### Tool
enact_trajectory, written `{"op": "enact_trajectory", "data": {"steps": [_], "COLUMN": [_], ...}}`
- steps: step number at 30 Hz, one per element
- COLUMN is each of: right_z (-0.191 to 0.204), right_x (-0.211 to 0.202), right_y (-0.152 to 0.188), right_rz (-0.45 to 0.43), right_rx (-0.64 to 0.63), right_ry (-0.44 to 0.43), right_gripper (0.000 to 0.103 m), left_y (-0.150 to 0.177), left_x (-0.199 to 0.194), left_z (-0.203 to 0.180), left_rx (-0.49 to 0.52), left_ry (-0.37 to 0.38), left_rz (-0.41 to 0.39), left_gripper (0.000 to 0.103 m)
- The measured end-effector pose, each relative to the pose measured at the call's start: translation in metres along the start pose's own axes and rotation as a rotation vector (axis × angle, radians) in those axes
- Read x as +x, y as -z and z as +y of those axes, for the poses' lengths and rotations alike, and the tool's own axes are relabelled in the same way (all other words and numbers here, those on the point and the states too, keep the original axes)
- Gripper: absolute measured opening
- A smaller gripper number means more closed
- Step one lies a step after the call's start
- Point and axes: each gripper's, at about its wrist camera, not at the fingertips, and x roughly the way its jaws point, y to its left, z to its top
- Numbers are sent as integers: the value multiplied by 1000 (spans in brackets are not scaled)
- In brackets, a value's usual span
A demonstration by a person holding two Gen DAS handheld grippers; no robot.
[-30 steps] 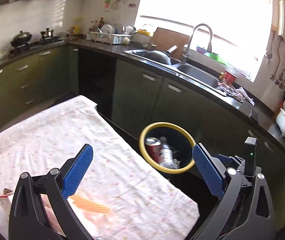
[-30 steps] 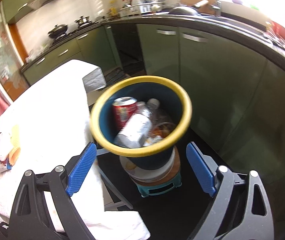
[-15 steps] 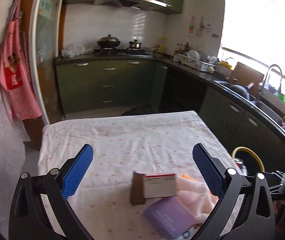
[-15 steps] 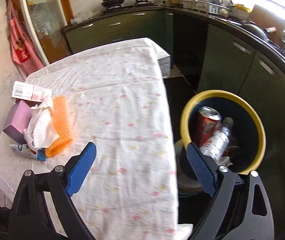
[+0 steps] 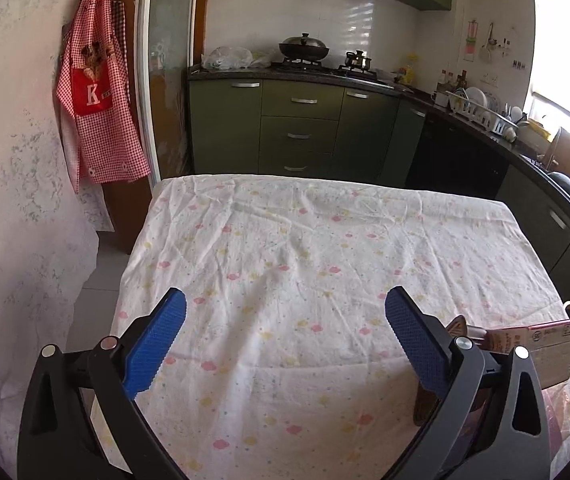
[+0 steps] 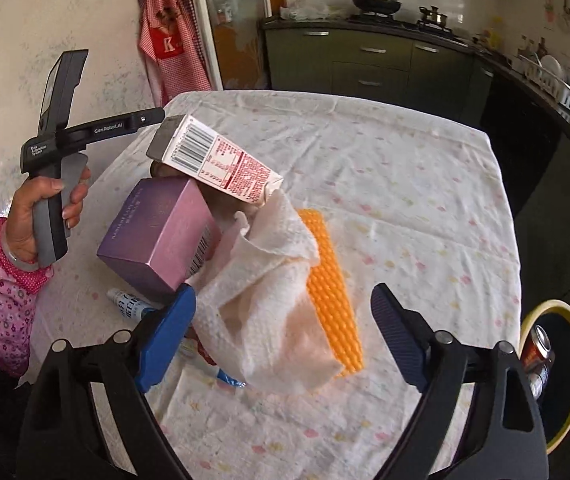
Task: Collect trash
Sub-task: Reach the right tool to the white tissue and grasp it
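Note:
A pile of trash lies on the flowered tablecloth (image 6: 405, 184): a white and red carton (image 6: 221, 160), a purple-pink box (image 6: 161, 236), a crumpled white paper towel (image 6: 269, 300), an orange bumpy strip (image 6: 331, 292) and a small tube (image 6: 129, 304). My right gripper (image 6: 283, 308) hovers over the towel with its jaws closing. The towel sits between the blue pads, which do not press on it. My left gripper (image 5: 285, 304) stands open over bare cloth, with nothing between its fingers. The carton (image 5: 545, 334) shows at that view's right edge.
A dark bin with a yellow rim (image 6: 565, 360) stands off the table's right side, with a red can (image 6: 537, 350) inside. A hand (image 6: 33, 216) in a pink flowered sleeve holds the left tool's handle beside the pile. Green cabinets (image 5: 301, 128) and a stove line the far wall.
Both views swung away from the bin to the table. The right gripper came over the trash pile and its jaws narrowed slightly. In the left view the pile slid to the right edge.

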Motion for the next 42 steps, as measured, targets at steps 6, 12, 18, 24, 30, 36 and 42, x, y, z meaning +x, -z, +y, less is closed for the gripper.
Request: {"op": "enact_trajectory", "data": {"steps": [6,12,18,24,30,36,42], "right_z": [6,9,12,18,19,-2,-65], "right_x": [24,37,38,19,-13,-47,-85], "right_y": [-14,-20,-20,-22,-28,-33,-22], "right_rz": [15,33,29,-16,-84,-156,-199], "right_rx": [-19,-26,-38,-43,-36,9,142], "right_ry": [-14,-4,8,2,-6,51,201], "right_gripper": [72,58,15,10,10,10,10], "left_y": [4,4,5,5,5,5,5], "left_x": [1,0,-1,-2,-2,-1,-1], "left_z": [-2,-6,-9,-9,-9,-10,-10], "left_rx": [0,10,17,17,19,24,22], "left_ry": [10,12,13,14,16,16,15], "left_rz": [-2,6,6,3,2,4,2], "left_gripper": [98,98,98,98,98,98,98]}}
